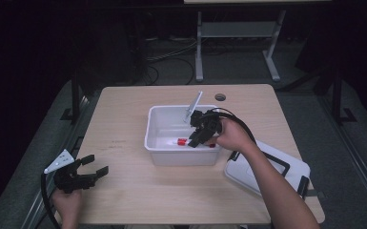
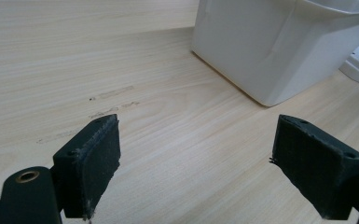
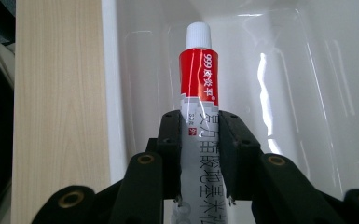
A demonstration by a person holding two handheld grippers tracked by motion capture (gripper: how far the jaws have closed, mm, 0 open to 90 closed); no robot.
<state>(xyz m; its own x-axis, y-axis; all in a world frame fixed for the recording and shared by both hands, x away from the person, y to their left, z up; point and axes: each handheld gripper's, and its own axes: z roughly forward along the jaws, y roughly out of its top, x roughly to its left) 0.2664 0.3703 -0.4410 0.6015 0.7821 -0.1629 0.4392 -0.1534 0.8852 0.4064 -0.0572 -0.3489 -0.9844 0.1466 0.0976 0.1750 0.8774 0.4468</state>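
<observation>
A red and white tube with a white cap lies between the pads of my right gripper, which is shut on it. Tube and gripper are inside the white bin, low over its floor. In the high view the right gripper reaches into the white bin at its right side, and the tube shows red near the bin's front wall. My left gripper rests at the table's front left, open and holding nothing. In the left gripper view its fingers stand wide apart over bare wood.
The bin's white lid with black handles lies on the table at the front right, under the right forearm. The light wooden table has a round cable hole at the back. The bin's corner stands ahead of the left gripper.
</observation>
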